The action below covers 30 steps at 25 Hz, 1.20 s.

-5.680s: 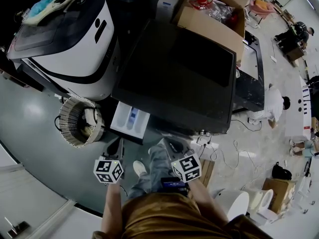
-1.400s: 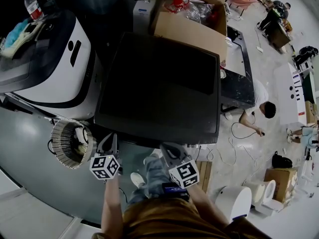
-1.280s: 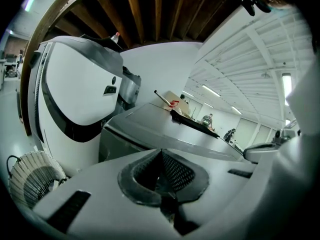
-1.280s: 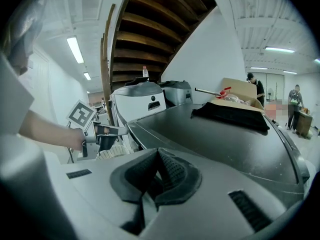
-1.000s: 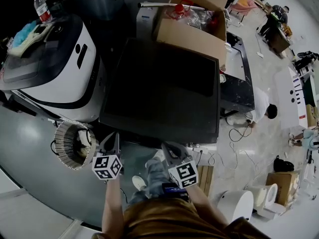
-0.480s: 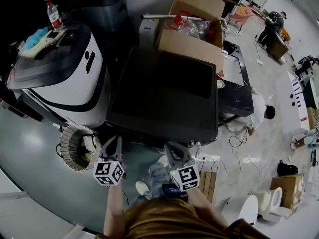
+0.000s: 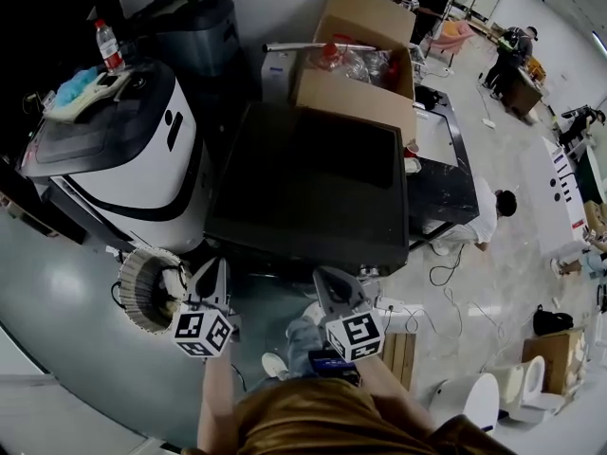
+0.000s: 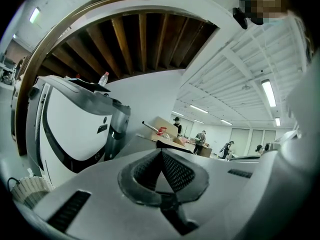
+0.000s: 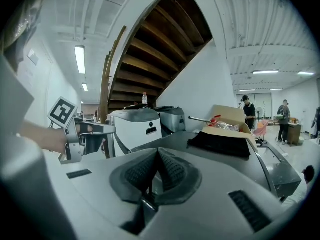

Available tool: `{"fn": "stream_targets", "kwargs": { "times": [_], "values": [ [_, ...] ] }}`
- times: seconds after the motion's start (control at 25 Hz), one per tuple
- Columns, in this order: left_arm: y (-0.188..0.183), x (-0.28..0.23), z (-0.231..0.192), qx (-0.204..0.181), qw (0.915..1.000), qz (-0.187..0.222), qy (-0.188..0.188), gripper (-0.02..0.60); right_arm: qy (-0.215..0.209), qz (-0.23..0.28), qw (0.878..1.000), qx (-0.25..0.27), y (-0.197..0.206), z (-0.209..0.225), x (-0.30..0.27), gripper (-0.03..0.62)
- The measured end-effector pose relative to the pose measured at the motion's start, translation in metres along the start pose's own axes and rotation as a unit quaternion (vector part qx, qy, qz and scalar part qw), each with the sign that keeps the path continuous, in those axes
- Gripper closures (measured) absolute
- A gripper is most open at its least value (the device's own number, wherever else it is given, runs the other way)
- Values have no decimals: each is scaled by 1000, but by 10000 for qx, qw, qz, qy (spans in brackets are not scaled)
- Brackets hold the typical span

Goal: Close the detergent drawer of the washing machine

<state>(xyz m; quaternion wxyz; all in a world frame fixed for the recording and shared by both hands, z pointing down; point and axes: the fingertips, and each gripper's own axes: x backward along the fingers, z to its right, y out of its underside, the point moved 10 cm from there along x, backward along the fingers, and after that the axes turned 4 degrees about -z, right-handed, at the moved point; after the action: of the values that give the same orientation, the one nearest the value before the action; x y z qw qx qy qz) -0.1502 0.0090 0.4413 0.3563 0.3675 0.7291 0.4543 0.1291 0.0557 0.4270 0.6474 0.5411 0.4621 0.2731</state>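
Now left hand-held gripper (image 7: 212,267) and right hand-held gripper (image 7: 328,279), each pressed together, hover beside washing machine (image 7: 313,183).

The white detergent drawer that stuck out at the washing machine's (image 7: 313,183) front left corner no longer shows there, and the left tongs (image 7: 211,271) now hang just beside that corner.

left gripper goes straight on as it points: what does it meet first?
Likely the front of the dark washing machine, at the corner beside the white machine, just ahead of the left gripper. Depth is unclear.
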Motion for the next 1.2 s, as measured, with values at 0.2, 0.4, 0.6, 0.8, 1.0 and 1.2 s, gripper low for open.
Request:
{"fn": "stream_targets", "kwargs": {
  "times": [0.2,0.4,0.6,0.8,1.0,1.2],
  "values": [
    [-2,5,1,-34,10000,1,-20,558,-9,22,10000,-1,-1,-2,3,582],
    [-4,3,3,-76,10000,-10,0,558,-84,-39,10000,-9,-1,-2,3,582],
    [-3,3,4,-55,10000,-31,-3,558,-104,-99,9999,-35,2,-1,3,582],
    [1,0,4,-46,10000,-68,-19,558,-69,-125,9999,-29,4,3,4,582],
    [4,-2,4,-34,9999,-100,-7,558,-32,-123,9999,-43,5,7,4,582],
    [5,-5,5,-63,9999,-120,-15,558,-10,-128,9999,-53,6,10,5,582]
  ]
}}
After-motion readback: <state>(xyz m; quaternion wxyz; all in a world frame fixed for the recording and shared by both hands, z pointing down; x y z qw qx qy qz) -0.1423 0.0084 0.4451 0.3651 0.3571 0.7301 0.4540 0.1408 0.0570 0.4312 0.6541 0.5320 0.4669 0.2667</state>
